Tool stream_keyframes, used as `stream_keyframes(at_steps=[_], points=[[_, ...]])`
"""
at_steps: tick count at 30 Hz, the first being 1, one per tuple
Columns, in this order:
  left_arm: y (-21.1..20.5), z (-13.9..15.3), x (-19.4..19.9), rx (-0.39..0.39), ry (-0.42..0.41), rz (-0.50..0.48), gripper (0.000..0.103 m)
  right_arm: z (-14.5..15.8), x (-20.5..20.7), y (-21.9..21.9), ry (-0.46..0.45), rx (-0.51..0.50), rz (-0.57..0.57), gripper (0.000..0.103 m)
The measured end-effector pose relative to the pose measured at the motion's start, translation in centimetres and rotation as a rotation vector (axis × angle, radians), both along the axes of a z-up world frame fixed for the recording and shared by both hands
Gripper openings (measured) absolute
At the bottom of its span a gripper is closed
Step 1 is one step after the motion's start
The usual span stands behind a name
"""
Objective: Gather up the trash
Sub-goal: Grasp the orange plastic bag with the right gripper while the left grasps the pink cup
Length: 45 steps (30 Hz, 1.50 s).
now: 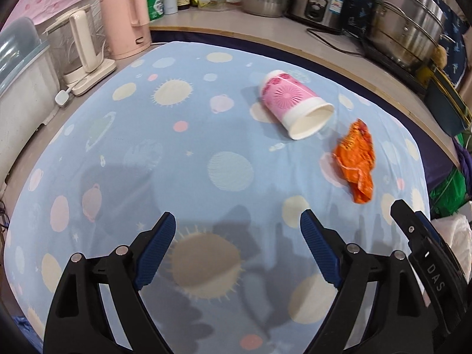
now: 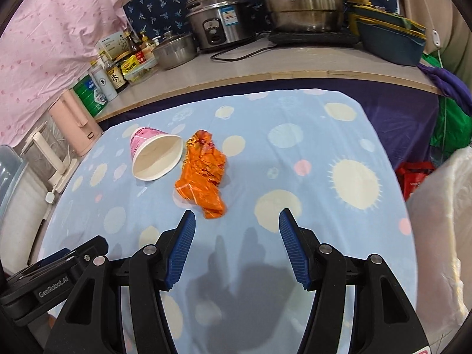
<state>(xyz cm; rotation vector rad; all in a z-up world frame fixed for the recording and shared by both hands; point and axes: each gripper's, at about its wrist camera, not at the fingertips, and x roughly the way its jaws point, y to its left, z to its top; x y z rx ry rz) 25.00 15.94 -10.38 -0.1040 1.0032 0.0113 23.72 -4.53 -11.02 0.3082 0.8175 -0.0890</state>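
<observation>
My left gripper [image 1: 237, 227] and my right gripper [image 2: 237, 224] both hang above the blue cloth [image 1: 188, 135] with their fingers spread wide and nothing between them. Only the tip and side of the right gripper show at the right edge of the left wrist view, and only a black corner of the left one shows at the lower left of the right wrist view.

At the right edge of the right wrist view a pale, blurred mass [image 2: 439, 221] is cut off by the frame; I cannot tell what it is. The labels on the bottles [image 2: 116, 78] at the back of the counter [image 2: 265, 62] are too small to read.

The paper cup [image 1: 292, 106] lies on its side on the cloth, well ahead of my left gripper and to its right. Its long axis runs on a slant, base away from me and to the left, open white mouth toward me and to the right. Nothing shows inside it.

The orange wrapper [image 1: 355, 162] lies crumpled just beside the cup's mouth; I cannot tell whether they touch. It is longer than wide, its long axis running roughly away from me, with the narrow twisted end nearest. In the right wrist view that end [image 2: 214, 209] sits just ahead of my right gripper's left fingertip [image 2: 188, 221], apart from it.
</observation>
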Motion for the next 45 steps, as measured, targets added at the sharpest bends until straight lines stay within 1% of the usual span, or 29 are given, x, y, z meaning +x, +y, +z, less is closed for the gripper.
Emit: stream_keyframes(at_steps=[5, 7, 8, 9, 13, 18, 19, 20, 23, 28, 31, 32, 33, 37, 40, 45], points=[[1.7, -0.4, 1.6, -0.015, 0.005, 0.039, 0.083, -0.8, 3.0, 1.3, 0.013, -0.016, 0.030, 0.058], [2.2, -0.5, 2.3, -0.020, 0.005, 0.053, 0.085, -1.2, 4.1, 1.7, 0.021, -0.017, 0.041, 0.058], [2.5, -0.5, 2.6, -0.023, 0.001, 0.063, 0.088, -1.4, 4.6, 1.8, 0.025, -0.016, 0.046, 0.058], [2.6, -0.5, 2.9, -0.025, -0.003, 0.070, 0.088, -1.7, 5.0, 1.9, 0.029, -0.015, 0.052, 0.058], [2.6, -0.1, 4.2, -0.025, -0.013, 0.072, 0.088, -2.3, 6.8, 2.4, 0.037, -0.022, 0.060, 0.058], [1.8, 0.5, 5.7, -0.040, -0.024, 0.058, 0.089, -2.9, 8.1, 2.0, 0.051, -0.011, 0.062, 0.057], [1.5, 0.5, 6.0, -0.045, -0.025, 0.054, 0.089, -3.0, 8.2, 1.9, 0.052, -0.010, 0.063, 0.051], [1.2, 0.5, 6.2, -0.048, -0.026, 0.048, 0.089, -3.1, 8.4, 1.9, 0.058, -0.010, 0.067, 0.043], [0.2, 0.1, 6.7, -0.052, -0.020, 0.034, 0.089, -3.1, 8.3, 1.5, 0.055, -0.001, 0.066, 0.038], [-1.0, -0.4, 7.3, -0.077, 0.002, 0.015, 0.089, -2.4, 7.2, 0.4, 0.030, 0.018, 0.050, 0.036], [-1.9, 0.1, 8.1, -0.098, -0.002, 0.005, 0.089, -1.9, 6.8, -0.2, 0.016, 0.023, 0.037, 0.036], [-2.1, 0.3, 8.3, -0.102, -0.006, 0.005, 0.091, -1.9, 6.7, -0.4, 0.013, 0.024, 0.033, 0.036], [-2.5, 0.5, 8.7, -0.106, -0.011, 0.008, 0.092, -1.8, 6.6, -0.6, 0.011, 0.025, 0.030, 0.036], [-3.9, 1.0, 10.6, -0.130, -0.004, 0.029, 0.093, -1.7, 6.5, -1.3, 0.006, 0.032, 0.018, 0.036], [-5.3, 0.7, 12.3, -0.117, 0.018, 0.046, 0.093, -1.8, 6.6, -2.0, 0.007, 0.035, 0.007, 0.036], [-6.6, -0.6, 14.8, -0.098, 0.063, 0.064, 0.093, -2.1, 7.0, -3.1, 0.011, 0.038, -0.008, 0.036]])
